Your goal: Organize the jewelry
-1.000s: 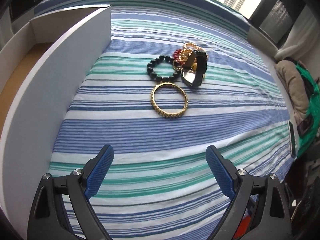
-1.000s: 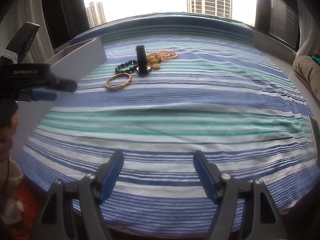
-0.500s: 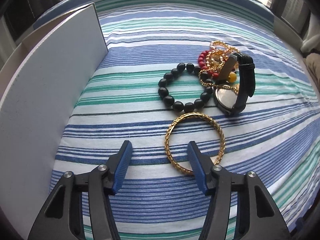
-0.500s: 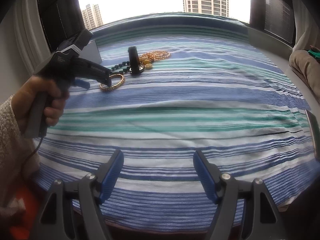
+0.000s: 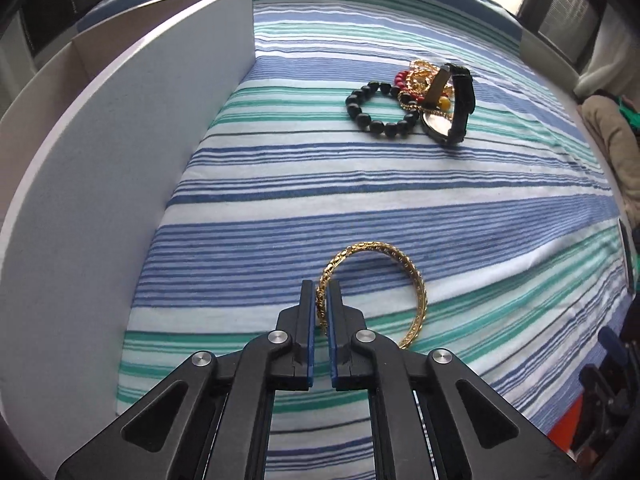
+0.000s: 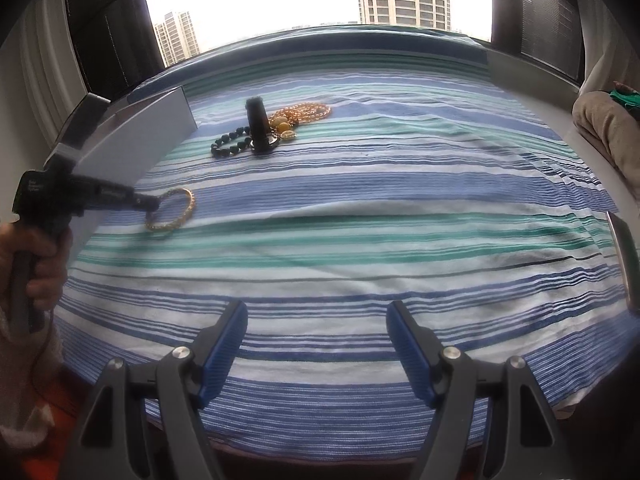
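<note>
**Firmly pinched: gold bangle in the left claw**

Clamped between the blue pads of the left gripper (image 5: pixel 320 306): one side of the gold bangle (image 5: pixel 416 292), rim nipped, rest of the ring tilted out to the right above the striped sheet (image 5: pixel 360 184). Seen likewise from the right wrist view: left gripper (image 6: pixel 154 202) closed on the near edge of the bangle (image 6: pixel 188 204), held by a hand (image 6: pixel 42 264) wrapped round the black handle, pale fuzzy sleeve at the wrist.

Left well apart, farther up the sheet: a small heap of jewelry. Lying flat on its left side, a black bead bracelet (image 5: pixel 370 114). Touching it on the right, a black-strapped watch (image 5: pixel 460 104) standing on edge, face down by the fabric. Tangled behind both, red beads (image 5: pixel 400 80) and gold chains (image 5: pixel 420 74); exact count of pieces impossible to tell.

Standing along the left edge of the sheet: a white box (image 5: pixel 120 152), tall side wall towards the bangle, inside barely visible.

Held wide apart and empty over the near edge of the sheet: right gripper (image 6: pixel 318 340), nothing between its blue pads.
</note>
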Demonstrator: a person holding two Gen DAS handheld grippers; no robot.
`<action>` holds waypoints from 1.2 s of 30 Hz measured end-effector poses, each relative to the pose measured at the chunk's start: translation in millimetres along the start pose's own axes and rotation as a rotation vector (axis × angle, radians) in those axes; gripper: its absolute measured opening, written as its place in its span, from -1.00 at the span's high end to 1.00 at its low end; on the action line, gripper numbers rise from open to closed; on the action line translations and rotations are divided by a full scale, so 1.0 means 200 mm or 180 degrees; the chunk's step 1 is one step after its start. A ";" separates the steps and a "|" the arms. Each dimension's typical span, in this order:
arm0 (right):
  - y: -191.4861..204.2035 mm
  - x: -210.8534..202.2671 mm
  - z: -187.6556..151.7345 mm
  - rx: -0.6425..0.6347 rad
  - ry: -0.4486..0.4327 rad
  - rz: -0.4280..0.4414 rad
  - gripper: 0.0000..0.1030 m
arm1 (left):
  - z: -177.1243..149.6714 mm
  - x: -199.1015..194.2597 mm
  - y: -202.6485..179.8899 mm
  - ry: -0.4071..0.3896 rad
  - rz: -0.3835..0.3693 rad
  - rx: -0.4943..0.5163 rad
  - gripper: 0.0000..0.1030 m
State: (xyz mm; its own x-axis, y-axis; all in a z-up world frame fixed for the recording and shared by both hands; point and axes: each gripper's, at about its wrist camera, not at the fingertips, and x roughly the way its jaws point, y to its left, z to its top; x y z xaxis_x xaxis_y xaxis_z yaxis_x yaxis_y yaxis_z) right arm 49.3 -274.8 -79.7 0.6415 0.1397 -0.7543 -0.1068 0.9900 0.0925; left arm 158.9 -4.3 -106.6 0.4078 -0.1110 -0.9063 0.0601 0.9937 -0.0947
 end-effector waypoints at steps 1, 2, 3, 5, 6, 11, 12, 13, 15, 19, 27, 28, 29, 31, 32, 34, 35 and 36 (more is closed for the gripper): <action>0.00 0.01 0.00 0.0008 0.0016 0.0003 -0.42 | -0.04 -0.01 0.02 0.0007 0.0002 -0.0029 0.94; 0.00 0.02 0.01 0.0014 0.0034 0.0012 -0.42 | -0.08 -0.02 0.05 0.0016 0.0010 -0.0055 0.94; 0.00 0.02 0.01 0.0016 0.0052 0.0030 -0.42 | -0.11 -0.03 0.07 0.0023 0.0019 -0.0077 0.93; 0.00 0.03 0.04 0.0018 0.0090 0.0089 -0.42 | -0.16 -0.04 0.09 0.0014 0.0030 -0.0105 0.92; 0.00 0.04 0.07 0.0018 0.0102 0.0126 -0.42 | -0.16 -0.04 0.09 -0.0005 0.0029 -0.0108 0.91; -0.09 0.07 0.33 0.0103 0.0048 0.0296 -0.42 | -0.17 -0.06 0.07 -0.0091 -0.0061 -0.0129 0.11; -0.12 0.08 0.40 0.0134 0.0038 0.0308 -0.42 | -0.17 -0.06 0.06 -0.0109 -0.0041 -0.0140 -0.09; -0.14 0.10 0.48 0.0178 0.0032 0.0313 -0.42 | -0.17 -0.07 0.07 -0.0132 0.0004 -0.0147 -0.30; -0.19 0.14 0.62 0.0280 0.0011 0.0392 -0.42 | -0.18 -0.05 0.06 -0.0152 0.0045 -0.0127 -0.31; -0.20 0.34 0.92 0.0380 0.0110 0.0657 -0.23 | -0.19 -0.04 0.05 -0.0176 0.0099 -0.0055 -0.40; -0.16 0.99 1.24 0.0994 0.1064 0.0979 0.18 | -0.19 -0.04 0.05 -0.0180 0.0097 -0.0035 -0.51; -0.17 1.04 1.24 0.1142 0.1135 0.0979 0.18 | -0.20 -0.04 0.05 -0.0184 0.0092 -0.0038 -0.52; -0.17 1.09 1.24 0.1238 0.1190 0.0977 0.18 | -0.20 -0.04 0.05 -0.0190 0.0088 -0.0039 -0.53; -0.18 1.16 1.24 0.1452 0.1206 0.1019 0.17 | -0.20 -0.04 0.05 -0.0199 0.0089 -0.0032 -0.54; -0.18 1.19 1.24 0.1552 0.1201 0.1032 0.17 | -0.20 -0.04 0.04 -0.0198 0.0097 -0.0023 -0.55; -0.18 1.23 1.24 0.1707 0.1187 0.1026 0.17 | -0.20 -0.04 0.04 -0.0197 0.0103 -0.0003 -0.57; -0.18 1.24 1.24 0.1774 0.1129 0.1023 0.17 | -0.20 -0.04 0.04 -0.0199 0.0102 0.0001 -0.59; -0.17 1.25 1.24 0.1818 0.1129 0.1024 0.18 | -0.20 -0.04 0.03 -0.0201 0.0104 0.0005 -0.59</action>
State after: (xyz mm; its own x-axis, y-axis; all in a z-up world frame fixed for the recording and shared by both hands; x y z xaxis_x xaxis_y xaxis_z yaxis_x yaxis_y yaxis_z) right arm 402.4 -267.5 -109.7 0.3513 0.5049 -0.7885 0.2255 0.7717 0.5946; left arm 119.0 4.0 -115.9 0.4663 -0.0792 -0.8811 0.0471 0.9968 -0.0647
